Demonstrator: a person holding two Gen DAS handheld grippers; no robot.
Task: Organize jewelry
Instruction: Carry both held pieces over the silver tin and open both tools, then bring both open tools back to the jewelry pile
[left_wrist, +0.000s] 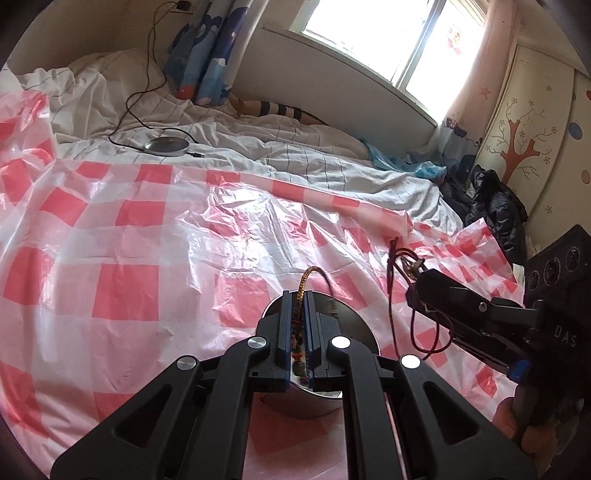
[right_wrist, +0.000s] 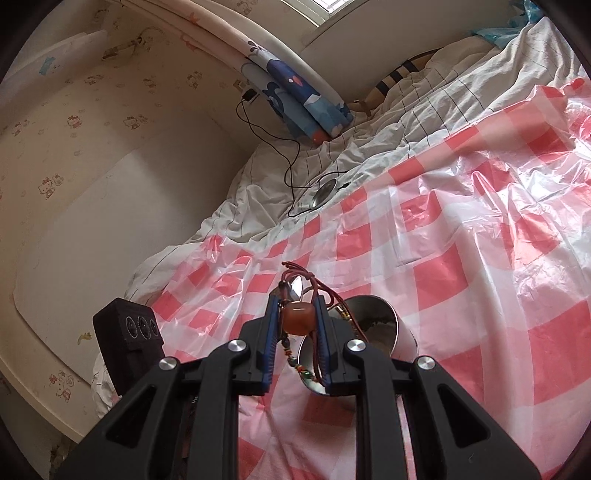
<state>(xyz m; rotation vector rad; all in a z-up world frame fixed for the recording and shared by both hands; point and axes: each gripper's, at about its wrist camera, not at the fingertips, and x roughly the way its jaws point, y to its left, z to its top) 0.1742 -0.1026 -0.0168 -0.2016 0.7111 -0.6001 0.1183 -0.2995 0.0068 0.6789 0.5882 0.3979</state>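
1. We hold our left gripper (left_wrist: 299, 295) directly above the steel cup (left_wrist: 354, 325), which stands on the red-checked plastic sheet (left_wrist: 125, 236); of our two tools it is the nearer to the cup's mouth.
2. Its jaws are pressed almost together on a braided bracelet (left_wrist: 308, 278); the braid arches out past the tips while a beaded length hangs down between the jaws toward the cup, so its long axis runs roughly along the fingers.
3. Our right gripper (right_wrist: 297, 317) sits just to the right of the cup and a little above it; its jaws are closed part-way on an orange bead (right_wrist: 298, 318) strung on a red cord necklace (left_wrist: 402, 291), whose loops dangle beside the cup; whether they touch the rim we cannot tell.
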